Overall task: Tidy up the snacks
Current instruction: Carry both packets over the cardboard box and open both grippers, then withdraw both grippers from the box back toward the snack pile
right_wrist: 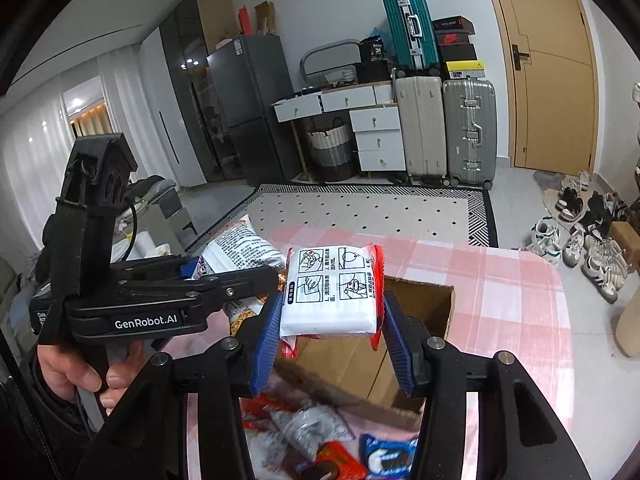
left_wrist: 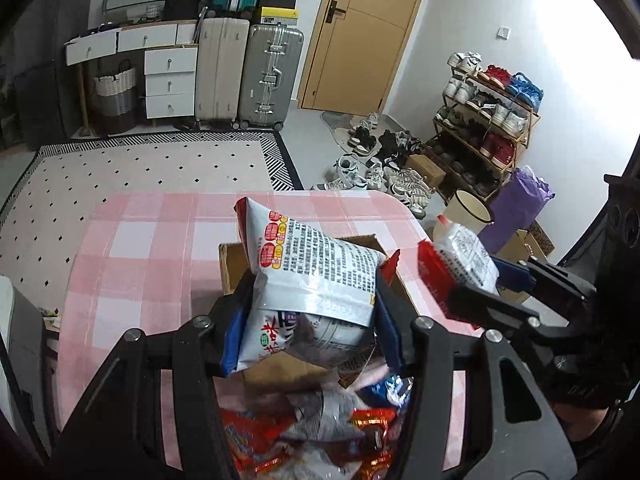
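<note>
Left wrist view looks down on a table (left_wrist: 132,240) under a pink-and-white check cloth, with a patterned rug (left_wrist: 140,164) on the floor beyond it. An open cardboard box (left_wrist: 234,268) sits on the table past the grippers, and a loose heap of snacks (left_wrist: 320,432) lies on the cloth at the near edge, blurred. The left gripper (left_wrist: 312,320) pinches a white bag (left_wrist: 316,264) printed with dense text, its blue pads pressed on both sides; the bag hangs in the air above the box's near side, tilted up and away. To its right the right gripper (left_wrist: 480,284) shows side-on, clamped on a small packet (left_wrist: 460,252).

Right wrist view shows that gripper (right_wrist: 330,320) closed on the packet (right_wrist: 332,292), white with red edges and four instruction drawings, held flat above the box (right_wrist: 424,304). Beside it on the left, a hand (right_wrist: 76,376) grips the left tool's handle. An Oreo pack (right_wrist: 390,460) lies in the heap (right_wrist: 316,436) below.
</note>
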The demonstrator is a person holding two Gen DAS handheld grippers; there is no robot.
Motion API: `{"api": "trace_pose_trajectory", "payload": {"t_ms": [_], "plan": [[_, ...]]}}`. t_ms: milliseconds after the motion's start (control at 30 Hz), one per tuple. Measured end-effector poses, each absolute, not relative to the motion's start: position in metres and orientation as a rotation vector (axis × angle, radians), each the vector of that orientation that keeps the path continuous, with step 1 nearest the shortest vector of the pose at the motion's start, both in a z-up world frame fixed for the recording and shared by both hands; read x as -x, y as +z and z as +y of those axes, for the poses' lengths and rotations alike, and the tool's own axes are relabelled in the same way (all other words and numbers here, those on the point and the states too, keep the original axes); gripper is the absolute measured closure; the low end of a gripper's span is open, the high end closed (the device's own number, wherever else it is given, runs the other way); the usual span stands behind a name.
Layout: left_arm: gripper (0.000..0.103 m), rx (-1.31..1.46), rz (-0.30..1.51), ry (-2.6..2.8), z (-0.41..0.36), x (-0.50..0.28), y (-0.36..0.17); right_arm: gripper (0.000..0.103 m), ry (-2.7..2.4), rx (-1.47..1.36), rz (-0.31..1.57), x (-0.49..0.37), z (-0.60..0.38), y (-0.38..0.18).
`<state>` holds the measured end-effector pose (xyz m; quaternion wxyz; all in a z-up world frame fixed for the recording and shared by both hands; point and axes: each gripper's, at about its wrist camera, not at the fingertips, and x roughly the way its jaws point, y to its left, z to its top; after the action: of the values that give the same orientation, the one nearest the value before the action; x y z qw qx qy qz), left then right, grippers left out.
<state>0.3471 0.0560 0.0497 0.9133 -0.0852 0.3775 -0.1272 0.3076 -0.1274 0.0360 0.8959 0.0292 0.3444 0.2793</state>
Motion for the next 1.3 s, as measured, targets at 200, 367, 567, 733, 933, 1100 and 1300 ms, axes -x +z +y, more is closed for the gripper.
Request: {"api": "trace_pose_trajectory", "payload": {"t_ms": [200, 367, 567, 733, 933, 1100, 1300], "plan": [[0.051, 0.181, 0.816, -0.257, 0.045, -0.402, 0.035, 0.054, 0.546, -0.058, 0.765, -0.343, -0.127, 0.016], [0.049, 0.174, 0.872, -0.253, 0.032, -0.445, 0.014, 0.043, 0.536, -0.072, 0.800, -0.364, -0.129, -0.007], [0.019, 0.197, 0.906, -0.213, 0.038, -0.467, -0.013, 0.016, 0.502, -0.099, 0.792, -0.375, -0.138, -0.024], [0.019, 0.200, 0.859, -0.194, 0.046, -0.453, -0.018, 0.016, 0.504, -0.099, 0.782, -0.374, -0.144, -0.024], [0.019, 0.167, 0.829, -0.192, 0.048, -0.419, -0.018, 0.016, 0.500, -0.093, 0.757, -0.366, -0.148, -0.015], [0.019, 0.138, 0.815, -0.172, 0.046, -0.383, -0.014, 0.011, 0.501, -0.084, 0.731, -0.355, -0.147, -0.003], [0.019, 0.122, 0.774, -0.167, 0.045, -0.351, 0.001, 0.007, 0.510, -0.065, 0.709, -0.341, -0.145, 0.007]]}}
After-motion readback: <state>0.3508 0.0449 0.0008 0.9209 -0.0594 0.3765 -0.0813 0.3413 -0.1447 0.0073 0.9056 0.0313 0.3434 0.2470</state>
